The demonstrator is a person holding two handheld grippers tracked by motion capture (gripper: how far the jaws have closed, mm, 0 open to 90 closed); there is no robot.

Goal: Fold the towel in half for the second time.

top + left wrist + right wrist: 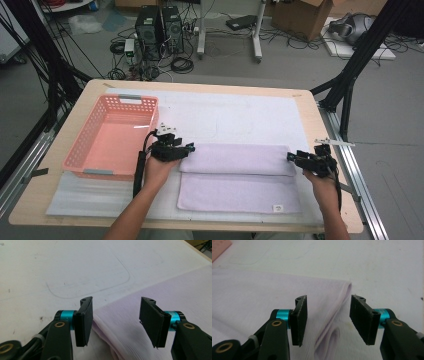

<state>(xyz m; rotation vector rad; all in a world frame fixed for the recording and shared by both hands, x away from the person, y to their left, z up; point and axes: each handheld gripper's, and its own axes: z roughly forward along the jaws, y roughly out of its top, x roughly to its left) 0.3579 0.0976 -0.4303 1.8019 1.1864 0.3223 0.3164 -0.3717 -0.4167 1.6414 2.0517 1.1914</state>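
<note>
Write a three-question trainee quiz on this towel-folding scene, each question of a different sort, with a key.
1. True or false: the left gripper is clamped on the towel.
2. Which colour is the basket? A pink, B blue, C green.
3. Fill in: the right gripper stands at the towel's ___ end, as the high view shows it.

Key: 1 false, its jaws stand open over the folded edge. 2 A. 3 right.
</note>
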